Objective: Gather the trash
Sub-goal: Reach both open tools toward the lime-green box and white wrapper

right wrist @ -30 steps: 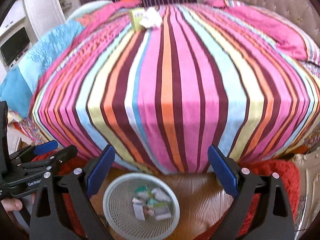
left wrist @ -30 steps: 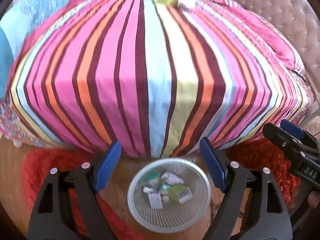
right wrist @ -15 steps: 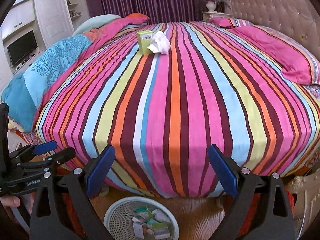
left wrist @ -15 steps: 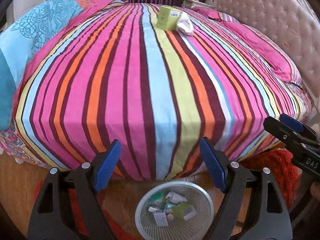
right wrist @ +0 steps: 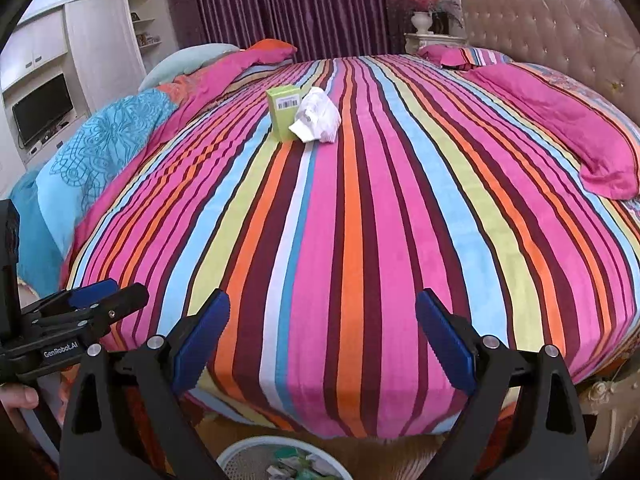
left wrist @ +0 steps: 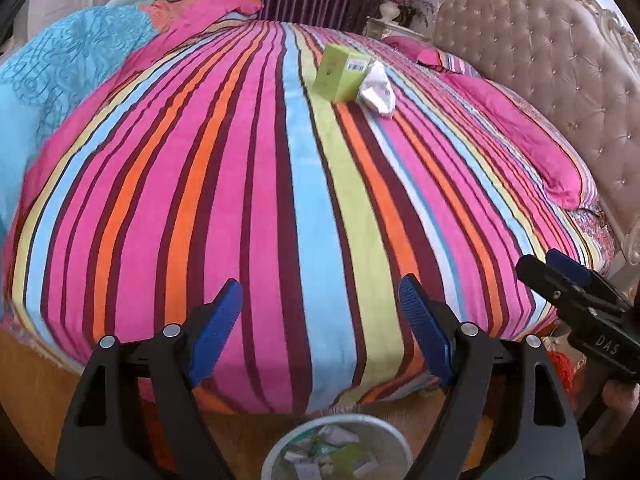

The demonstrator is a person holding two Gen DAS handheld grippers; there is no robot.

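Note:
A green carton [left wrist: 340, 74] [right wrist: 284, 110] stands far out on the striped bed [left wrist: 280, 200] [right wrist: 360, 220], with a crumpled white paper [left wrist: 377, 89] [right wrist: 318, 120] touching its right side. A white mesh bin [left wrist: 280, 446] [right wrist: 244, 452] holding several scraps sits on the floor at the bed's foot. My left gripper [left wrist: 320, 316] is open and empty, over the near edge of the bed. My right gripper [right wrist: 322, 324] is open and empty too, beside it. Each gripper shows at the edge of the other's view: the right gripper [left wrist: 560, 276], the left gripper [right wrist: 116, 294].
Pink pillows [right wrist: 560, 120] and a tufted headboard [left wrist: 540, 80] lie to the right. A blue quilt [right wrist: 92, 152] is bunched on the left. Cupboards with a screen [right wrist: 42, 114] stand far left, purple curtains [right wrist: 300, 4] behind. Red rug [left wrist: 562, 368] and wooden floor surround the bin.
Both grippers rose and tilted up from the bin toward the bed. The bin slid to the bottom edge of both views; the carton and paper came nearer the centre.

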